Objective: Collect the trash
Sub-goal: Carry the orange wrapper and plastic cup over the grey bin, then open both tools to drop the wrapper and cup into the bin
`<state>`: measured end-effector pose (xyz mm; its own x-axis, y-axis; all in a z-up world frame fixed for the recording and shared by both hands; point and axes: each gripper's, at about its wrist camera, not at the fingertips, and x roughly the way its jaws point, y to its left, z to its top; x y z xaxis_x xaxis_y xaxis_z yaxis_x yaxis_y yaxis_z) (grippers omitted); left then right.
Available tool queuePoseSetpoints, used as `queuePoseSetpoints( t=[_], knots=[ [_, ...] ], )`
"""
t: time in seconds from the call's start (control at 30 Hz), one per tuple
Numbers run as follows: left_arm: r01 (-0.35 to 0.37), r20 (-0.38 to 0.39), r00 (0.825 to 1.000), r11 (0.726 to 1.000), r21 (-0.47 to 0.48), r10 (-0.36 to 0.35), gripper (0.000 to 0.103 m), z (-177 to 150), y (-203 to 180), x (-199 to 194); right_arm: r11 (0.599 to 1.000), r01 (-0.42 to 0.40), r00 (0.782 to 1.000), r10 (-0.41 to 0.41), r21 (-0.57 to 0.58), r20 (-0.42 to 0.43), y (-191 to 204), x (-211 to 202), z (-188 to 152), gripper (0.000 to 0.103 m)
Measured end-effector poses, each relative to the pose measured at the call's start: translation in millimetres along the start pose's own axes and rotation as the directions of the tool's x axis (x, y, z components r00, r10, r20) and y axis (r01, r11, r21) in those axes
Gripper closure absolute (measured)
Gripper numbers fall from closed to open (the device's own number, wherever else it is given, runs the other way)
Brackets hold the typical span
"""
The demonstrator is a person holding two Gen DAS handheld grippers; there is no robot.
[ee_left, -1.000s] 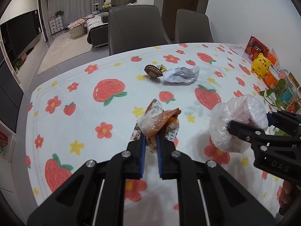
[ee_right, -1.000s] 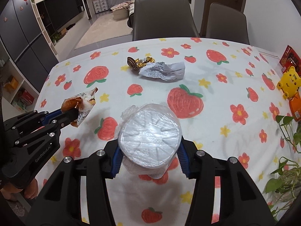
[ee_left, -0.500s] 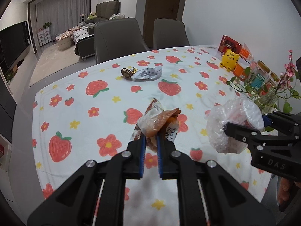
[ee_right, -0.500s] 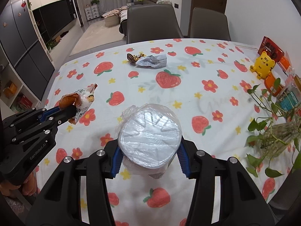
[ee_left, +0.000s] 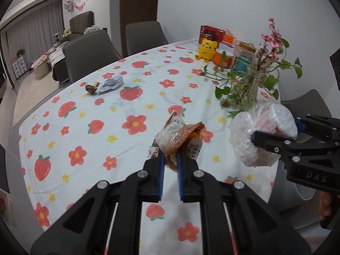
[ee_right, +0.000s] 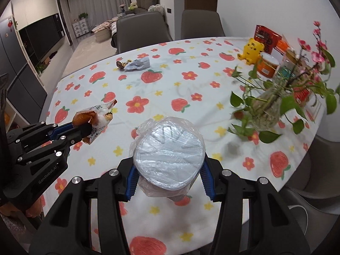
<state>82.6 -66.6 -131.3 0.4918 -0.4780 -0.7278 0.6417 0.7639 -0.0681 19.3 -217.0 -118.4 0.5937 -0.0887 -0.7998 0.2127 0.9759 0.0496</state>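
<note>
Both tools (ee_left: 170,165) (ee_right: 167,176) are black, with blue ribbed pads and silver screws.

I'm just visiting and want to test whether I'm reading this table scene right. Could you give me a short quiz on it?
1. True or false: the left hand-held gripper is shut on a crumpled orange and clear snack wrapper.
2. What does the right hand-held gripper hold? A) the yellow tiger figure B) a round white lidded container wrapped in clear plastic C) nothing
3. Fill in: beside the crumpled white printed wrapper on the strawberry-print tablecloth lies a small crumpled ____ foil wrapper.

Key: 1 true; 2 B, the round white lidded container wrapped in clear plastic; 3 gold.
</note>
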Motion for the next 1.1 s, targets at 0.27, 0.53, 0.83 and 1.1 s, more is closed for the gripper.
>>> queuePoseSetpoints(
  t=[0.27, 0.53, 0.83, 1.1],
  knots=[
    [0.116, -0.035, 0.993, 0.985, 0.13, -0.112, 0.092, 1.4, -109.4, 4.7, 0.976, 0.15, 0.989, -0.148, 0.16, -0.024, -116.1, -65.8, -80.4, 0.055],
    [0.297, -0.119, 0.954, 0.918, 0.264, -0.275, 0.092, -3.3, -243.9, 16.2, 0.875, 0.326, 0.945, -0.3, 0.358, -0.129, -228.3, -125.3, -181.6, 0.055],
    [0.444, -0.243, 0.894, 0.815, 0.372, -0.377, 0.091, -12.8, -347.5, 31.9, 0.822, 0.352, 0.936, -0.325, 0.448, -0.139, -274.4, -150.2, -212.7, 0.054],
    [0.491, -0.323, 0.864, 0.791, 0.365, -0.387, 0.068, -19.5, -385.5, 50.3, 0.81, 0.342, 0.939, -0.318, 0.476, -0.133, -295.9, -152.7, -220.2, 0.041]
  ],
)
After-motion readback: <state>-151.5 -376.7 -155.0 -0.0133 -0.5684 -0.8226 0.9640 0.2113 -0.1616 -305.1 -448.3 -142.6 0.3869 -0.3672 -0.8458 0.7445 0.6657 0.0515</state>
